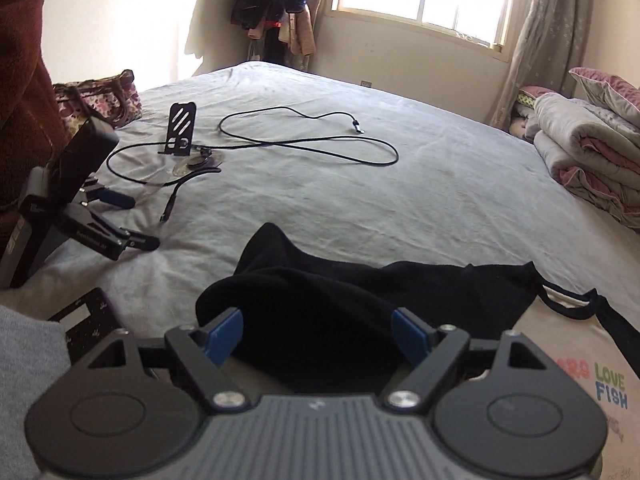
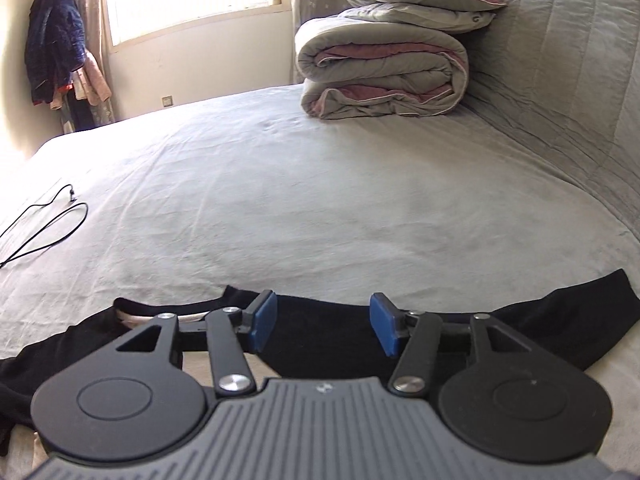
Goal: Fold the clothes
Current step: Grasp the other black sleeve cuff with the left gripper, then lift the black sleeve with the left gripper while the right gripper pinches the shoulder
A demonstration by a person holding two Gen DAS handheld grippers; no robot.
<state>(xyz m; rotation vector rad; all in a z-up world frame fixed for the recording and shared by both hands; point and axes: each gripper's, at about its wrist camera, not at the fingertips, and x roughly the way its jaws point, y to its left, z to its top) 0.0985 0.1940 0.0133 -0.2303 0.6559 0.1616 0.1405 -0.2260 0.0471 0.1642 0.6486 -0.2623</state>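
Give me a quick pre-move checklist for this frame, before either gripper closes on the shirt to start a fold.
1. Left gripper open: ok, its jaws stand wide apart with the black sleeve bunched between them.
2. Right gripper open: ok, its jaws are apart over the black fabric.
3. Shirt lying flat: not ok, the sleeve is humped up in the left view.
4. Fold area ahead free: ok in the right view, where bare bed sheet lies ahead.
5. Loose items kept away: cannot tell, since the black cable and a spare gripper lie on the sheet to the left.
6. Fabric actually gripped: not ok, nothing is clamped yet.
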